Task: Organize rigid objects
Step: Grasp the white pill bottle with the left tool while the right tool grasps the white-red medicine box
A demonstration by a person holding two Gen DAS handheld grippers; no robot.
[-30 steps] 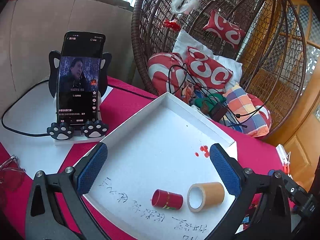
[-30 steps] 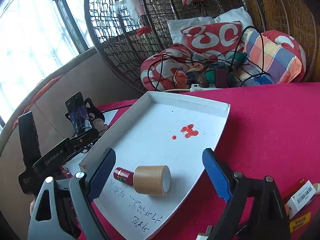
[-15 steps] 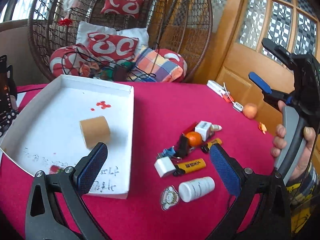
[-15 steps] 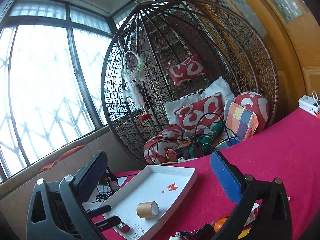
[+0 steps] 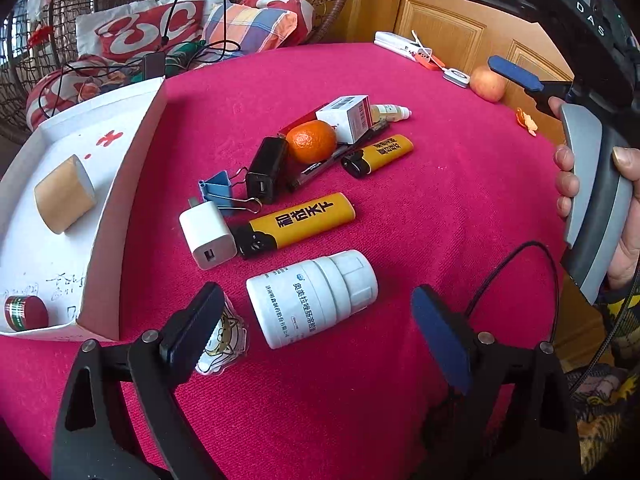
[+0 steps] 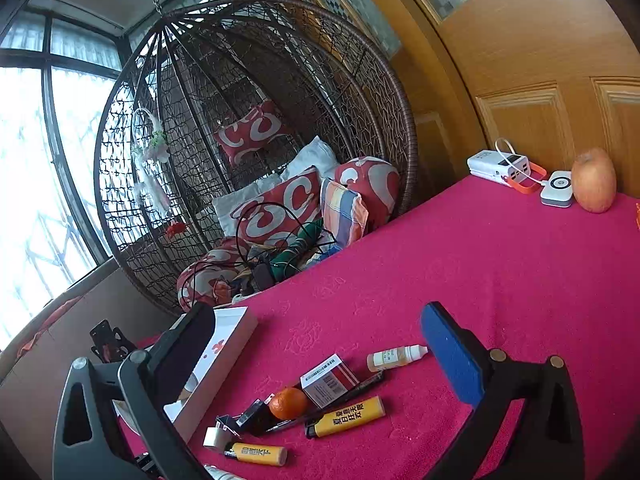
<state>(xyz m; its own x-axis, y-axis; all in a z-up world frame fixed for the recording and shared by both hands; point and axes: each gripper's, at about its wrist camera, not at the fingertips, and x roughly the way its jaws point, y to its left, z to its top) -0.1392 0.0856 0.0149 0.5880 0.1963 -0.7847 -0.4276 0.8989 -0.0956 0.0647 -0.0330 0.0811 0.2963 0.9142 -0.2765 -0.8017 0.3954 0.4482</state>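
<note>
Nearest the left wrist camera, the left gripper [image 5: 312, 328] hangs over the red tablecloth [image 5: 440, 208] with its jaws closing but still wide; the white pill bottle [image 5: 312, 298] lies on its side between them, and neither pad touches it. A small cartoon sticker [image 5: 222, 338] lies partly under the left pad. Just beyond the bottle sit a white charger cube [image 5: 206, 238] and a yellow lighter [image 5: 298, 220], end to end and touching. Farther on, a blue binder clip [image 5: 222, 196], a black charger [image 5: 266, 170], an orange [image 5: 311, 142], a second yellow lighter [image 5: 378, 156], a small white box [image 5: 348, 116] and a dropper bottle [image 5: 390, 112] cluster together. To the left, the white tray [image 5: 120, 184] holds a roll of tape [image 5: 64, 200] and a red cap [image 5: 26, 312]. At the right edge a hand [image 5: 624, 224] holds the right gripper [image 6: 320, 356], its jaws spread wide with nothing between them, pointing across the table above the clutter. At the far edge an apple [image 6: 594, 180] rests beside what looks like a power bank [image 6: 498, 164].
</note>
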